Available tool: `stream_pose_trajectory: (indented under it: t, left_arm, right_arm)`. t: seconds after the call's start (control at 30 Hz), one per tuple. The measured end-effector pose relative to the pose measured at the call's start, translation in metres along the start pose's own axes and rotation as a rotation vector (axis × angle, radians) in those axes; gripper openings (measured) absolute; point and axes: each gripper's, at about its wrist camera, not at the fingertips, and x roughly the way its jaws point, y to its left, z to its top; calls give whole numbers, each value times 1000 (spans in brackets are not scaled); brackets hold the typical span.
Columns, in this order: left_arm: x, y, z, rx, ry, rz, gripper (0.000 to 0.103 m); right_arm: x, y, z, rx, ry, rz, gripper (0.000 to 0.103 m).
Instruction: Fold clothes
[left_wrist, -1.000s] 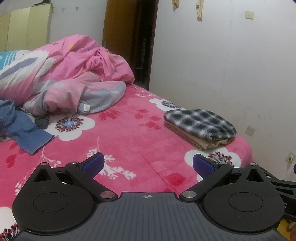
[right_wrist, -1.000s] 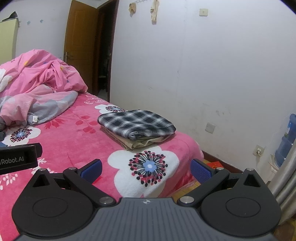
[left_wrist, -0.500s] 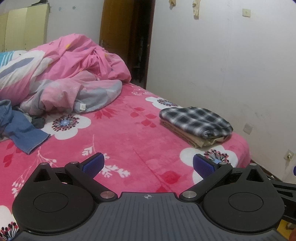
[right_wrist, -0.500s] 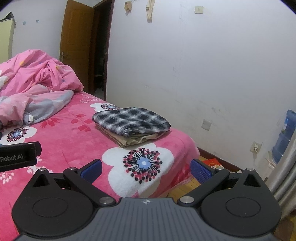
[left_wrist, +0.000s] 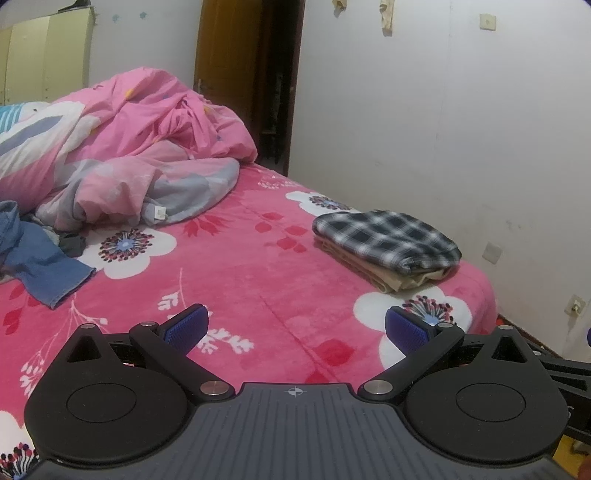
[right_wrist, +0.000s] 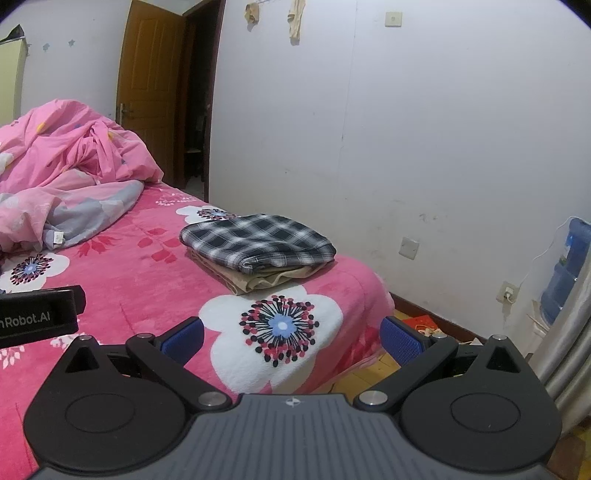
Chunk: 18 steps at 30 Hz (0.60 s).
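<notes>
Clothes already folded sit in a small stack: a black-and-white plaid garment (left_wrist: 388, 236) lies on top of a tan garment (left_wrist: 391, 278), right of centre in the left wrist view and just left of centre in the right wrist view (right_wrist: 258, 240), near the edge of the pink floral bed cover (left_wrist: 240, 280). A blue denim garment (left_wrist: 40, 266) lies loose and unfolded at the left edge of the left wrist view, beside a crumpled pink duvet (left_wrist: 140, 147) heaped in the upper left. The left gripper (left_wrist: 295, 328) hangs above the cover at the bottom of the frame, its blue pads spread wide and holding nothing. The right gripper (right_wrist: 291, 332) is likewise spread and empty, over the bed's corner. A blue water bottle (right_wrist: 569, 273) stands at the right edge.
</notes>
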Motion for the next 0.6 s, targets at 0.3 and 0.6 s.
stream_pose_trajectory:
  t: [0.3,0.6]
  left_arm:
    - [1,-1,-1,2,4,6,103]
    - [0,1,0,-1,7,8,103]
  right_arm:
    - [1,2,0,0,3,2,103]
    - [0,4,0,1,3,1,103]
